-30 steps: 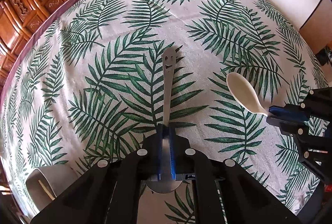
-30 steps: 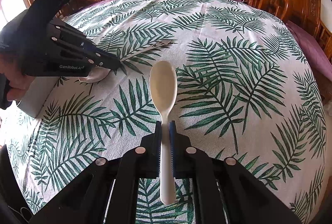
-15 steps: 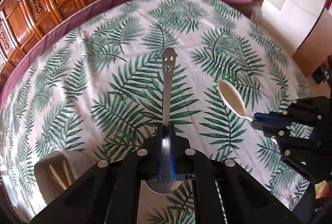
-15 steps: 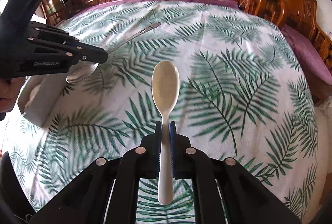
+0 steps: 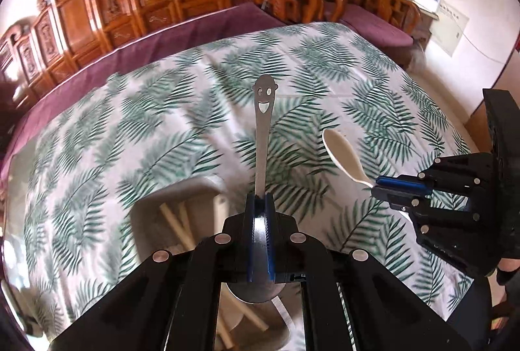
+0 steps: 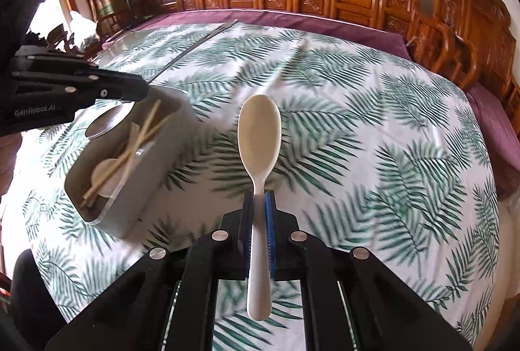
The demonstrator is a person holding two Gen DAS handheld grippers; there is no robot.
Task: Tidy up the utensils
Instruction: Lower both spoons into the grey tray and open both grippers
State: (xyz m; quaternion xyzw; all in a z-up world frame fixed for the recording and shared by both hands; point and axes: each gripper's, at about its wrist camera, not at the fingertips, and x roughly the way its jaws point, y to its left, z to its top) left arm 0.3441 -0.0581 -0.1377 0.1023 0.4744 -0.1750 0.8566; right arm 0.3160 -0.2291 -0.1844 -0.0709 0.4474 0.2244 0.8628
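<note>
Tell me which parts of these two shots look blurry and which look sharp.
Left wrist view: the leaf tablecloth and grey box are smeared by motion, while the metal spoon in the left claw stays crisp. Right wrist view: the cloth and chopsticks are smeared, while the white spoon in the right claw is sharp. Both views bulge like a fisheye.

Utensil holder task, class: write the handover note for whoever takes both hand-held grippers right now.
Left hand-held gripper: shut on the metal spoon, held near its bowl, smiley handle end pointing away, above the grey utensil holder.
Right hand-held gripper: shut on the cream spoon by its handle, bowl forward, in the air over the leaf-print tablecloth.
Done: chopsticks and a pale round-ended utensil already sit in the holder; both spoons are off the table.
Left: put each spoon into the holder and release.
</note>
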